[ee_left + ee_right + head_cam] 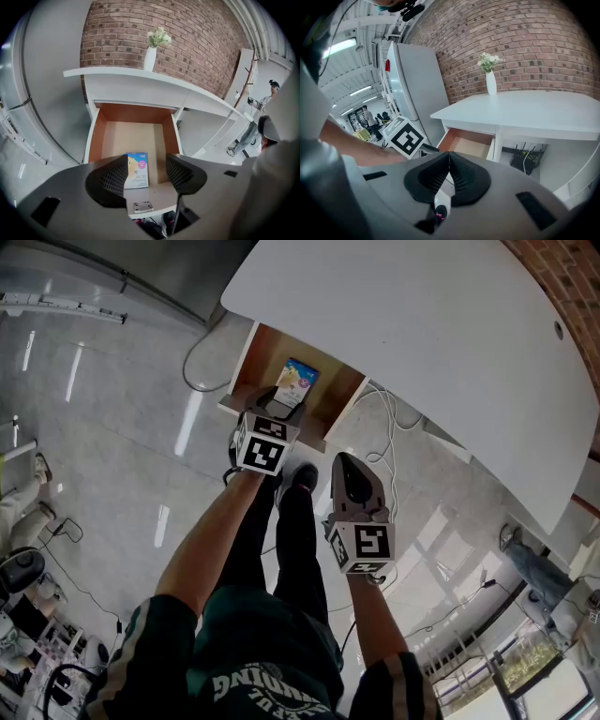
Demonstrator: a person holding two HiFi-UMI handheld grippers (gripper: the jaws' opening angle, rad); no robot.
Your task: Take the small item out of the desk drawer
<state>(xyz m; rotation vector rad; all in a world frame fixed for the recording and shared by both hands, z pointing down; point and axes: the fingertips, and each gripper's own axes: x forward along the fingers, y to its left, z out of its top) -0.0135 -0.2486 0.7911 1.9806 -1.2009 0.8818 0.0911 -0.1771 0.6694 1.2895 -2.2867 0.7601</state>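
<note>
1 packet (136, 169) in drawer (96, 136), near front | 1 vase (150, 58) on desk (422, 343), behind drawer | left gripper (147, 176) above drawer front

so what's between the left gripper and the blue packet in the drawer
Nothing. In the left gripper view, only air separates the open left gripper from the blue packet lying in the drawer.

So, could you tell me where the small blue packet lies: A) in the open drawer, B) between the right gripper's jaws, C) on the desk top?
A: the blue packet lies flat in the open drawer, near its front, ahead of the left gripper and its open jaws.
</note>
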